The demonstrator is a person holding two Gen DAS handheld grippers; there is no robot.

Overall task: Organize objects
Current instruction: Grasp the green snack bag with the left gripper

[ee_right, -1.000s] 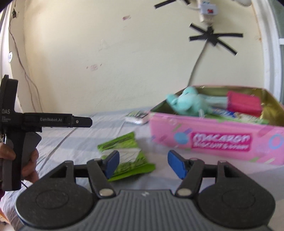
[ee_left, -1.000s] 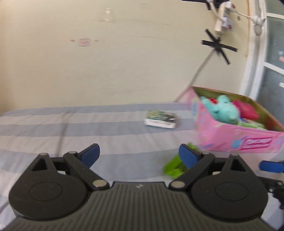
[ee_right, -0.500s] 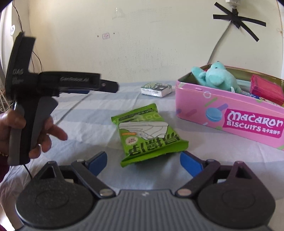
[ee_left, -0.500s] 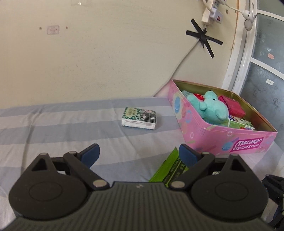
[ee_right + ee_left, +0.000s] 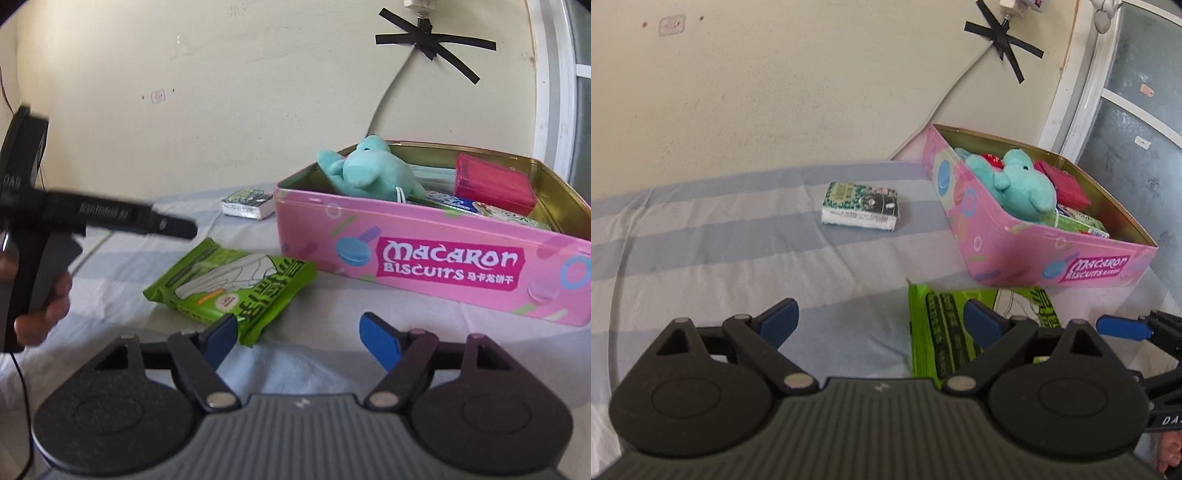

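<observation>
Presently, the left hand-held gripper [image 5: 880, 319] is hovering with its blue fingers spread apart and holding nothing, above the striped bed sheet [image 5: 701, 251]. The right hand-held gripper [image 5: 297, 338] is likewise standing spread and empty, its left fingertip lying just in front of the near corner of the green snack packet [image 5: 232, 284]. That packet is lying flat on the sheet, just beside the front wall of the pink Macaron Biscuits tin [image 5: 436, 258]. The tin is sitting open near the wall and is containing a teal plush toy [image 5: 373, 173], a red box [image 5: 493, 182] and other small packets. A small patterned tissue pack [image 5: 860, 206] is resting on the sheet, apart from the tin's left side.
</observation>
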